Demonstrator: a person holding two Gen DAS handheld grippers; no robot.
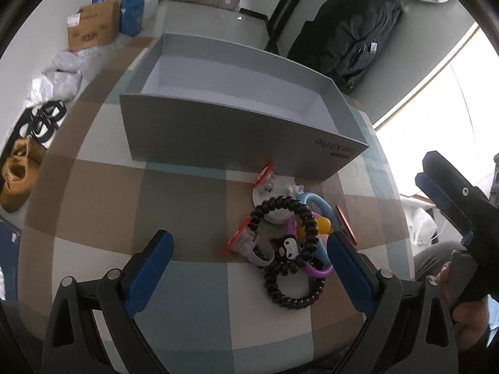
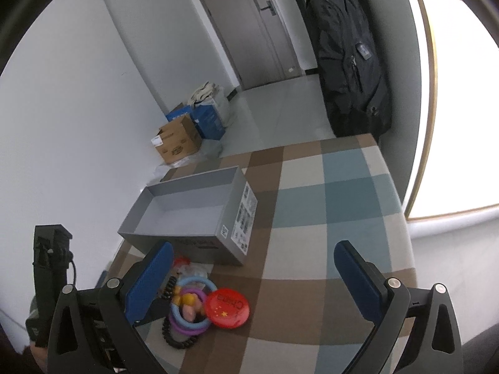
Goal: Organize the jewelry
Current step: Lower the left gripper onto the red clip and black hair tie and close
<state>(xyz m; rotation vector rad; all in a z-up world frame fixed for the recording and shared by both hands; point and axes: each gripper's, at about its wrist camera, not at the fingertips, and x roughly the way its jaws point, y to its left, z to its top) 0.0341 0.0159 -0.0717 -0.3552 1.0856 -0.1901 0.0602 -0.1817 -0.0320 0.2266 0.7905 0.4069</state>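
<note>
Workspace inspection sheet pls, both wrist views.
Surface: checked tablecloth, brown, blue and cream.
Job's things: open grey box, nothing inside; jewelry pile in front of it: black spiral bands, blue and purple rings, red badges.
Clutter: nothing seen on the table beyond these.
Grippers: left tool open, beside the pile; right tool open, holding nothing.
Cables: black lead on the left tool.
Surroundings: cardboard box, black backpack, door, shoes.
</note>
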